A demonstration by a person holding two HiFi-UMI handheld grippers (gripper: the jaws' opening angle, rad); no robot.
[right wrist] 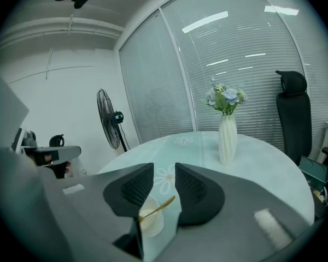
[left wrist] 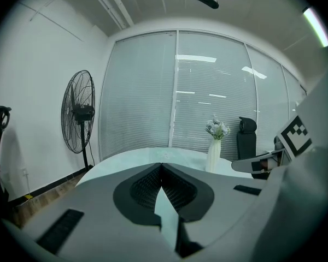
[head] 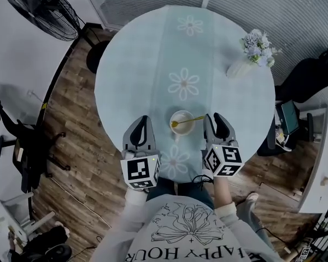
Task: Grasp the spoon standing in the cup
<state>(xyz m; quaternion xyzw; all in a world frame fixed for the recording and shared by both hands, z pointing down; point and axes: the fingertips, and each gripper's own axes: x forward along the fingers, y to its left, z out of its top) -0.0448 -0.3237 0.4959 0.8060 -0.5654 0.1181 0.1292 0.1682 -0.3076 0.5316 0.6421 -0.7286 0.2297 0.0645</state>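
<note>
A white cup (head: 181, 131) stands on the pale round table (head: 142, 64) near its front edge, with a gold spoon (head: 188, 120) leaning in it, handle towards the right. My right gripper (head: 216, 123) hovers just right of the cup. Its jaws are open and nothing is between them. In the right gripper view the cup (right wrist: 152, 222) and spoon (right wrist: 159, 205) show below and beyond the gap of the right gripper (right wrist: 164, 168). My left gripper (head: 142, 127) hangs just left of the cup. In the left gripper view the left gripper (left wrist: 162, 167) is shut and empty, its jaw tips touching.
A white vase of flowers (head: 251, 53) stands at the table's far right, also in view as the vase (right wrist: 227, 130). A floor fan (head: 44, 10) is at the far left beyond the table. A dark office chair (head: 311, 75) and a side desk sit to the right.
</note>
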